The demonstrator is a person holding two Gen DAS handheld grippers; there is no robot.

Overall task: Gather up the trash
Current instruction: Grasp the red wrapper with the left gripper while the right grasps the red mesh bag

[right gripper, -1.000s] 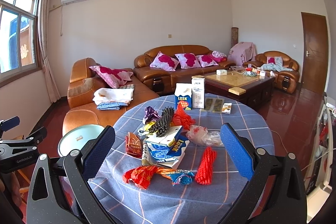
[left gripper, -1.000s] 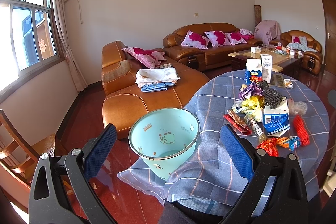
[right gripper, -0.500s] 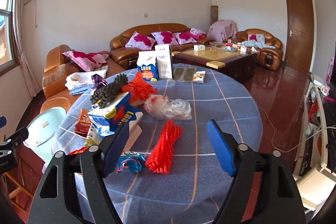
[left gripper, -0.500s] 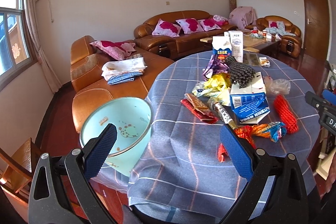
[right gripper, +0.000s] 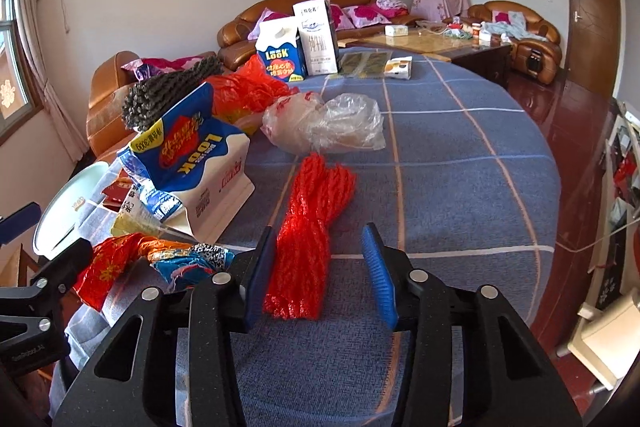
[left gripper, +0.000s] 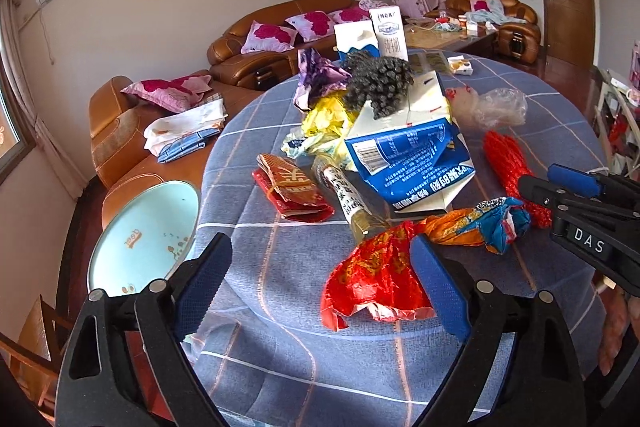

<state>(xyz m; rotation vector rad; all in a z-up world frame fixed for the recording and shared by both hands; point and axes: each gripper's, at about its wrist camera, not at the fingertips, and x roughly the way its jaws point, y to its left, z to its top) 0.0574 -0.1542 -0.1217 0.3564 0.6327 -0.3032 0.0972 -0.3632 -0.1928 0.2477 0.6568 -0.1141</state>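
Trash lies on a round table with a blue checked cloth (left gripper: 280, 267). My left gripper (left gripper: 320, 287) is open above the table's near edge, with a crumpled red and orange wrapper (left gripper: 372, 275) at its right finger. My right gripper (right gripper: 320, 279) is open, its fingers on either side of the near end of a red mesh net (right gripper: 312, 223), not closed on it. A torn blue and white LOOK carton (right gripper: 192, 163), a clear plastic bag (right gripper: 332, 123), a red packet (left gripper: 292, 191) and a dark grey net (left gripper: 380, 83) lie further in. A pale blue bin (left gripper: 144, 235) stands left of the table.
Two upright cartons (right gripper: 304, 39) stand at the table's far side with small packets beside them. Brown leather sofas (left gripper: 280, 39) with pink cushions, a coffee table (right gripper: 424, 43) and a wooden door (right gripper: 592, 19) lie beyond. A wooden chair (left gripper: 28, 343) is at the lower left.
Both grippers moved forward and down over the table. The right gripper narrowed and came around the red mesh net. The left gripper swung from the bin toward the wrappers.
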